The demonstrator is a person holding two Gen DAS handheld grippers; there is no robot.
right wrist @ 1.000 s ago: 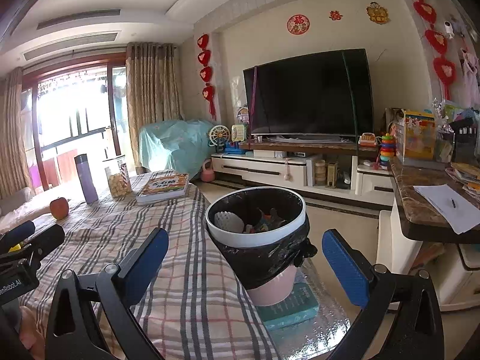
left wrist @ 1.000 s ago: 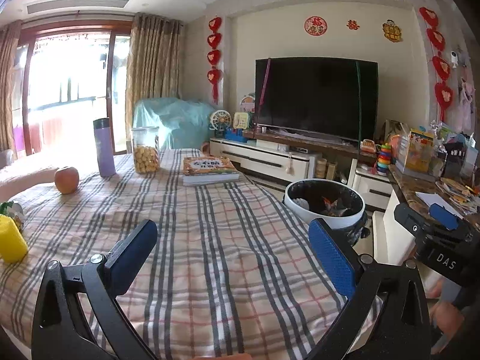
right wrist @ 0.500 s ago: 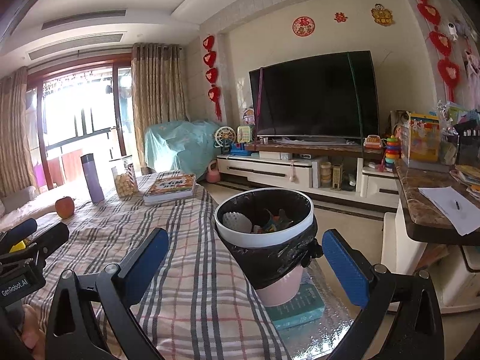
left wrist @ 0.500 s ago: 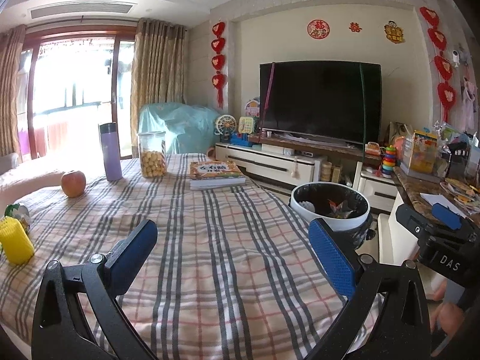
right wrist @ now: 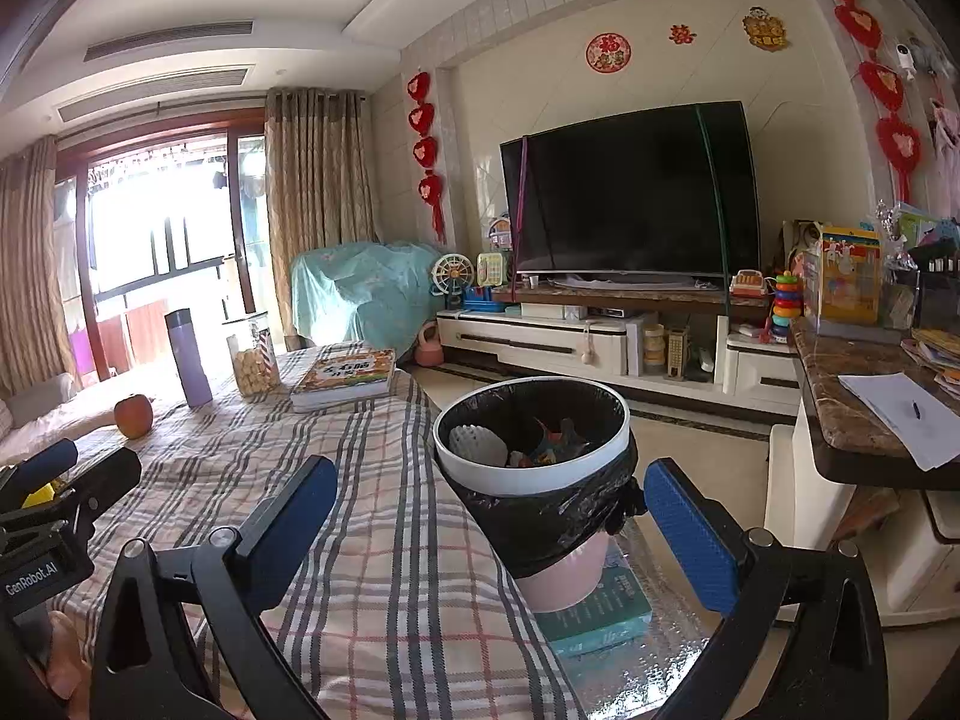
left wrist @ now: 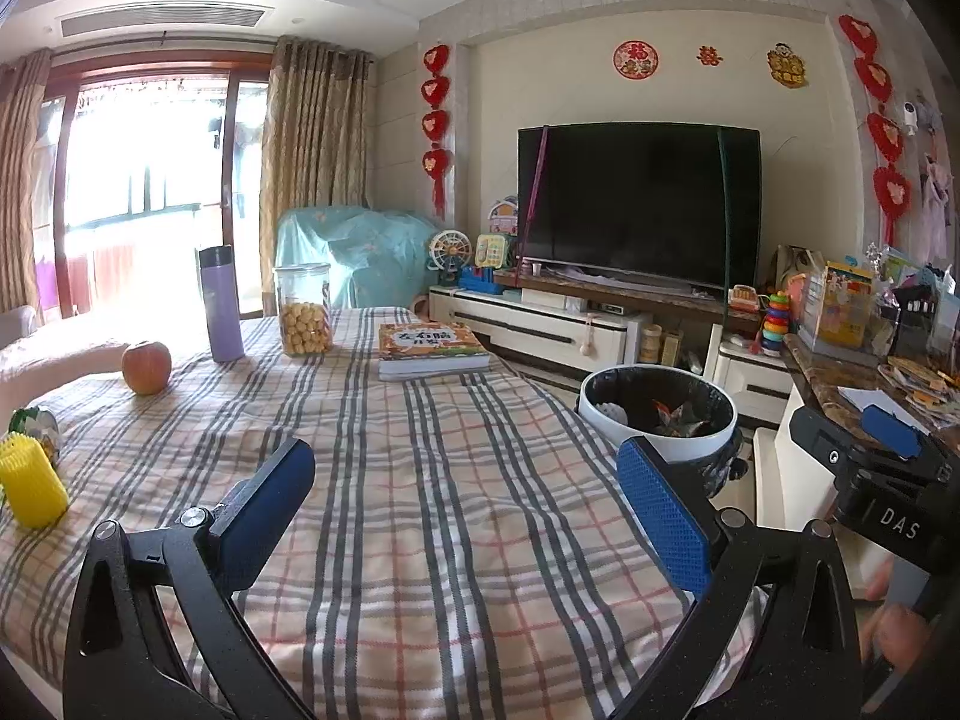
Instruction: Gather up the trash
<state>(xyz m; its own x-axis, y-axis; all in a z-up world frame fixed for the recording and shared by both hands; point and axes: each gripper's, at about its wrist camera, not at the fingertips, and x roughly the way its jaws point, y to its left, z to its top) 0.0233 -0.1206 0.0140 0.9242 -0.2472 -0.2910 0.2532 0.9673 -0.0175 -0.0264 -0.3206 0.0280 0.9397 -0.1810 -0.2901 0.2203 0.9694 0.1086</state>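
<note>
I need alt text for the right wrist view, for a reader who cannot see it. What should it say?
The open right gripper points at a bin lined with a black bag, holding some trash, standing beside a table with a plaid cloth. On the table are a book, a jar, a purple bottle and an apple; behind is a television.

On the plaid-covered table (left wrist: 420, 510): one red apple (left wrist: 146, 366) far left, one purple thermos bottle (left wrist: 219, 303), one clear jar of yellow snacks (left wrist: 303, 309), one stack of two books (left wrist: 429, 350) far centre, one yellow ridged plastic cylinder (left wrist: 30, 483) near left. Right of the table: one white-rimmed bin with black liner (right wrist: 534, 468). Two open blue-padded grippers: left (left wrist: 468, 516), right (right wrist: 489, 531).
</note>
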